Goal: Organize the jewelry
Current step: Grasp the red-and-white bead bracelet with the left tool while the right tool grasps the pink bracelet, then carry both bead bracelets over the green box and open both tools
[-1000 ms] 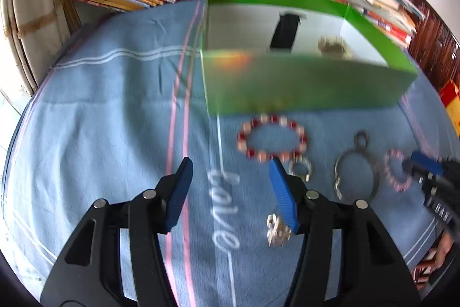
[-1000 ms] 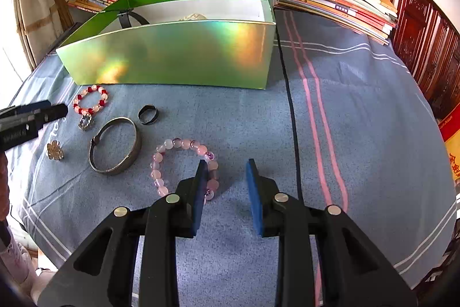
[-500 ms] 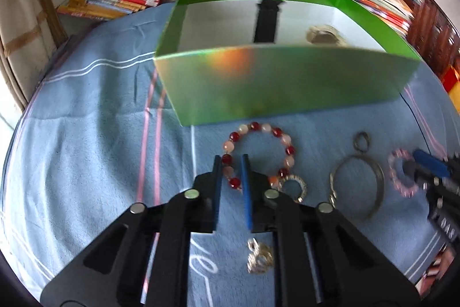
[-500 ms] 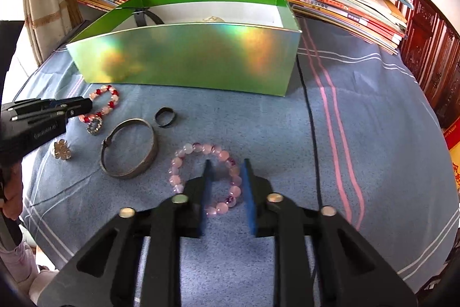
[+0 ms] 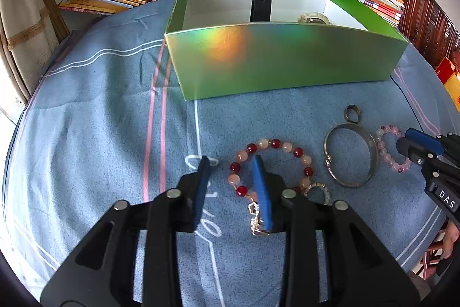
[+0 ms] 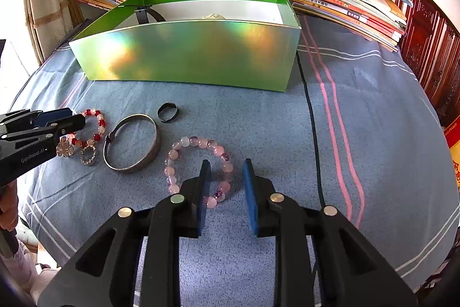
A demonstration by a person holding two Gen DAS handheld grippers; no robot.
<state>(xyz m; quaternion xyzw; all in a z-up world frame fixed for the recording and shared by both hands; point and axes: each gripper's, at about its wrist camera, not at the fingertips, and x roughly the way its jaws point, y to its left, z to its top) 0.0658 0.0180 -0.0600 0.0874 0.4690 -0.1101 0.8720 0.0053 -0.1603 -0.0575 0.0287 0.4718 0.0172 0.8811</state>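
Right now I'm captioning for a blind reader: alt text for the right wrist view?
The right gripper is opening, its blue fingers astride one side of a pink bead bracelet on a blue striped cloth. Left lie a metal bangle, a dark ring and a red bead bracelet, before a green box.

Green box (image 6: 189,53) walls off the bed's far edge; jewelry crowds the near-left blanket (image 6: 359,134), whose right side lies open.

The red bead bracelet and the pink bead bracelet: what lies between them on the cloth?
A metal bangle lies between the red bracelet and pink bracelet, clearest in the right wrist view.
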